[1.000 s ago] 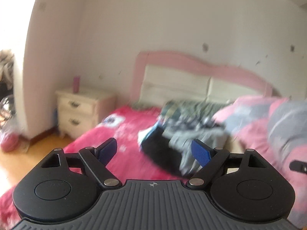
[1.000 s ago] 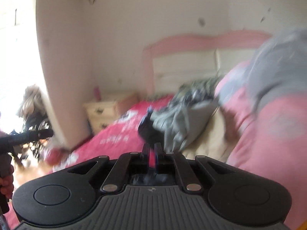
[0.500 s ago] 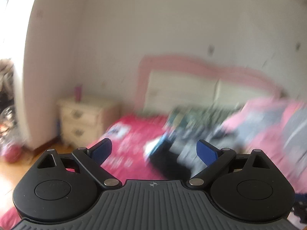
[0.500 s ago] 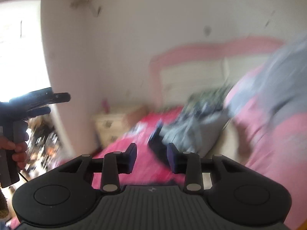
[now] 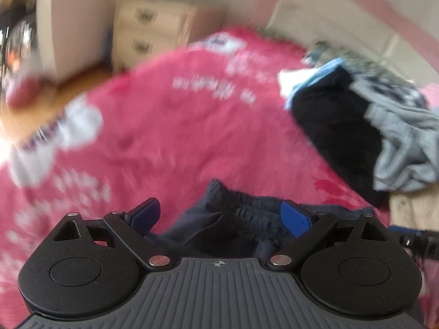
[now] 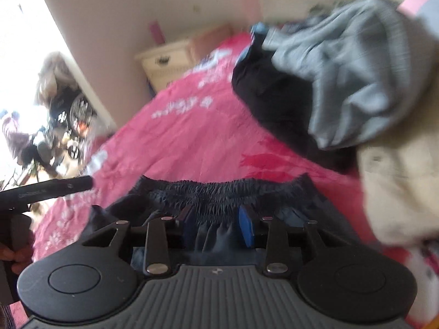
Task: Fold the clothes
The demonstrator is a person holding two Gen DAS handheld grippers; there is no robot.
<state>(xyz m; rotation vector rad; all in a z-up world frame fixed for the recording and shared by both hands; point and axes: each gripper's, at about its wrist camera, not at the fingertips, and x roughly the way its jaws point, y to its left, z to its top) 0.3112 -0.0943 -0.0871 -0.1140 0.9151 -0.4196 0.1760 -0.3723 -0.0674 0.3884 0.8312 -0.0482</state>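
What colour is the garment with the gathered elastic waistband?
Dark navy garment; clearest in the right wrist view.

Daylit interior, no artificial source visible. Main light enters from the blown-out white window area (image 6: 19,41) at upper left of the right wrist view; detail there is clipped. A second overexposed patch sits at the left edge of the left wrist view.

Motion blur: heavy in both views. White print on the pink-red fleece bedspread (image 5: 170,126) smears into streaks; the cream two-drawer wooden nightstand (image 5: 153,27) is soft, handles barely legible.

Sharp zones: black plastic gripper bodies in foreground, w/ faint specular highlights.

Fisheye distortion: walls and bed edges bow toward frame corners; dark vignetting at corners.

Shadows: soft, diffuse.
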